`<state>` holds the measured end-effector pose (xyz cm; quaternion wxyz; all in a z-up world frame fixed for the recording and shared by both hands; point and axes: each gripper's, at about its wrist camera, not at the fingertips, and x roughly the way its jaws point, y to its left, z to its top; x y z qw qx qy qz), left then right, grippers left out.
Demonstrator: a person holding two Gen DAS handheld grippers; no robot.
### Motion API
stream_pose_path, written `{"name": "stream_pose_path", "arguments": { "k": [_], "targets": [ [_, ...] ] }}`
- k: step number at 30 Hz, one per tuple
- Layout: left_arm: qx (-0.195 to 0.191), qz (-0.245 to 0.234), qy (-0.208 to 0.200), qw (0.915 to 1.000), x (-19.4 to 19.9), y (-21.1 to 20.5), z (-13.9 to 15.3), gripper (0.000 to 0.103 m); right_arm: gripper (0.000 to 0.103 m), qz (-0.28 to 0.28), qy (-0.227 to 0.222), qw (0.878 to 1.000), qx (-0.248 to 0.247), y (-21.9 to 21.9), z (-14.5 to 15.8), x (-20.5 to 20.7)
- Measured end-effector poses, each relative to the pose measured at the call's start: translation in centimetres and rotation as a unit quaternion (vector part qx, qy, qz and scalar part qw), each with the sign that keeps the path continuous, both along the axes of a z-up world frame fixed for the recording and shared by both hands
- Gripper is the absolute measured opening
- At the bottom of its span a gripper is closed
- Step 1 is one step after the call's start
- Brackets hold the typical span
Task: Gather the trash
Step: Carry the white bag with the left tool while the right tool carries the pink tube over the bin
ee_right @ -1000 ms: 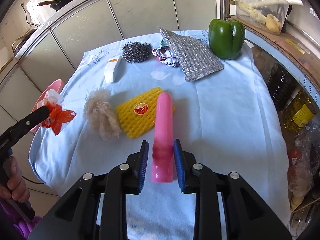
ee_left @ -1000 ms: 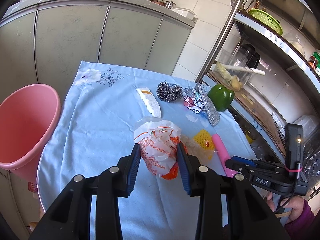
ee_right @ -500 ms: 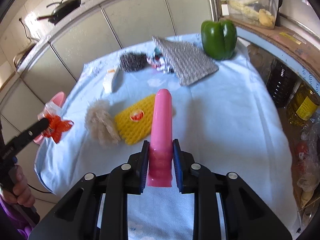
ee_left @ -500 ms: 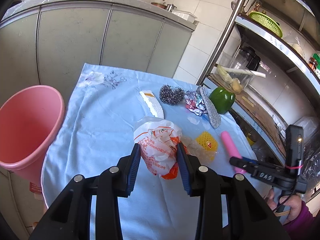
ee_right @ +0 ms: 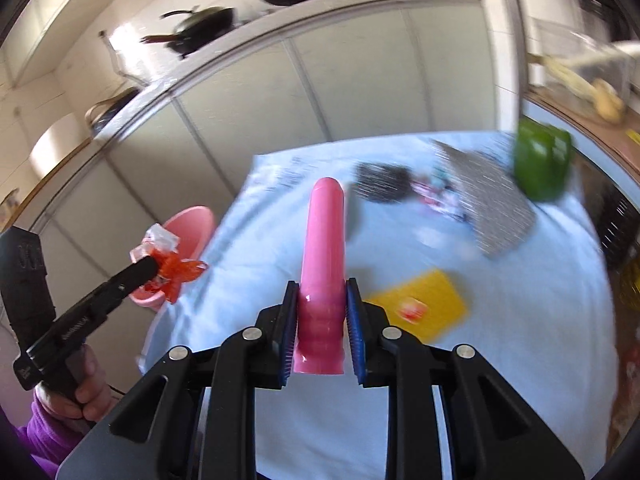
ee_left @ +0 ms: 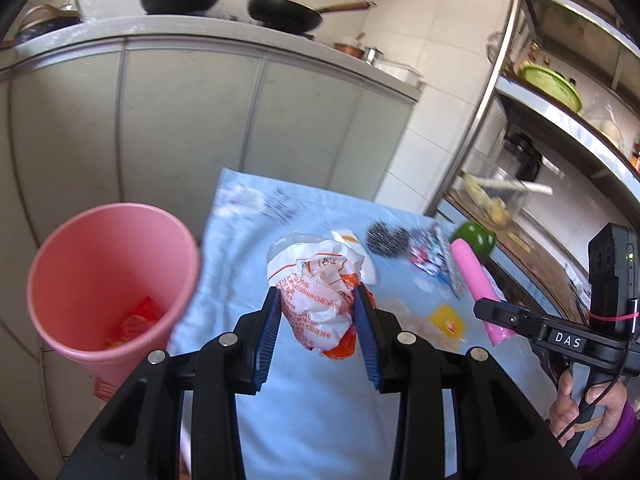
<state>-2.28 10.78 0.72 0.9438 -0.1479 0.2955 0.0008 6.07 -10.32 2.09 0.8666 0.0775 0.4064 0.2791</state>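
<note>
Fingers of the left gripper (ee_left: pixel 316 320) pinch a crumpled white and orange wrapper (ee_left: pixel 320 292), held in the air above the blue tablecloth (ee_left: pixel 320 420), just right of the pink bin (ee_left: pixel 108 280). Right gripper (ee_right: pixel 320 320) fingers clamp the base of a pink tube (ee_right: pixel 324 248), lifted off the tablecloth. On the cloth beyond the tube lie a yellow net (ee_right: pixel 420 304), a steel scrubber (ee_right: pixel 384 182), a silver mesh cloth (ee_right: pixel 488 204) and a green pepper (ee_right: pixel 542 164).
</note>
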Motion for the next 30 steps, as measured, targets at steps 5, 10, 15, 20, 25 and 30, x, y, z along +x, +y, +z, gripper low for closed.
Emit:
{"name": "stream_pose_path", "arguments": {
  "k": [5, 10, 15, 20, 25, 30],
  "targets": [
    [0.008, 0.053, -0.004, 0.9986, -1.4, 3.7, 0.6, 0.036, 0.024, 0.059, -0.008, 0.998, 0.015, 5.5, 1.1, 1.2],
    [0.009, 0.105, -0.003, 0.9945, -2.6, 7.7, 0.4, 0.036, 0.024, 0.118, 0.0, 0.993, 0.019, 11.4, 1.4, 2.4],
    [0.011, 0.143, 0.012, 0.9896, -3.2, 11.0, -0.6, 0.036, 0.024, 0.165, 0.016, 0.986, 0.022, 16.7, 1.0, 3.5],
    [0.007, 0.172, 0.04, 0.9842, -2.9, 13.6, -2.6, 0.036, 0.024, 0.202, 0.032, 0.979, 0.019, 22.2, 0.1, 4.2],
    [0.009, 0.18, 0.07, 0.9811, -2.1, 14.8, -4.5, 0.036, 0.024, 0.223, 0.048, 0.974, 0.006, 26.4, -1.5, 4.8],
    [0.018, 0.173, 0.091, 0.9806, -0.8, 14.4, -5.8, 0.036, 0.024, 0.229, 0.063, 0.971, -0.018, 29.0, -3.6, 5.2]
  ]
}}
